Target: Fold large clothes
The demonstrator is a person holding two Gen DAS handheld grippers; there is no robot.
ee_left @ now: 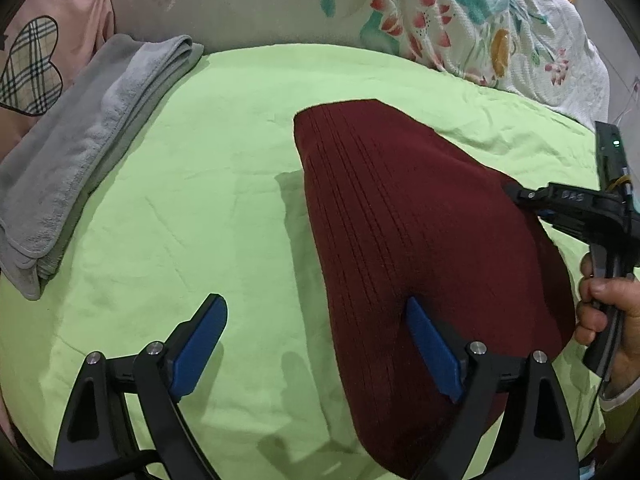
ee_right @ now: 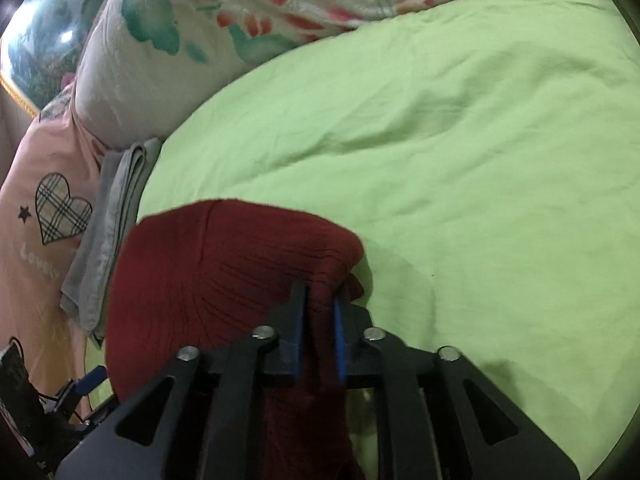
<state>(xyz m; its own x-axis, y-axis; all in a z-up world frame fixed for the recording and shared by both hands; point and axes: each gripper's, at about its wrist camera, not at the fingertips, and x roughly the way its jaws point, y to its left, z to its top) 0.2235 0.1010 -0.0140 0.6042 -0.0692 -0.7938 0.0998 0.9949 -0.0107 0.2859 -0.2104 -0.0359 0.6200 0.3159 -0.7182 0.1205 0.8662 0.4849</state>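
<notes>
Nearest me, my left gripper [ee_left: 316, 344] hangs with its blue-padded fingers [ee_left: 200, 344] spread wide, holding nothing; its right finger overlaps the near edge of the dark red ribbed knit garment [ee_left: 420, 232], though I cannot tell whether it touches. My right gripper [ee_right: 320, 320] is pinched tight on that garment's [ee_right: 224, 276] right edge, cloth bunched between the pads [ee_right: 339, 332]. From the left camera I see this gripper [ee_left: 520, 196] at the garment's right side, my hand [ee_left: 616, 316] on its handle.

The garment lies folded on the light green bedsheet [ee_left: 192, 200]. Left of the garment, well apart, sits a folded grey towel [ee_left: 92, 140]; beyond that, a pink pillow with a plaid heart [ee_left: 44, 52]. Behind the garment rests a white floral quilt [ee_left: 420, 12].
</notes>
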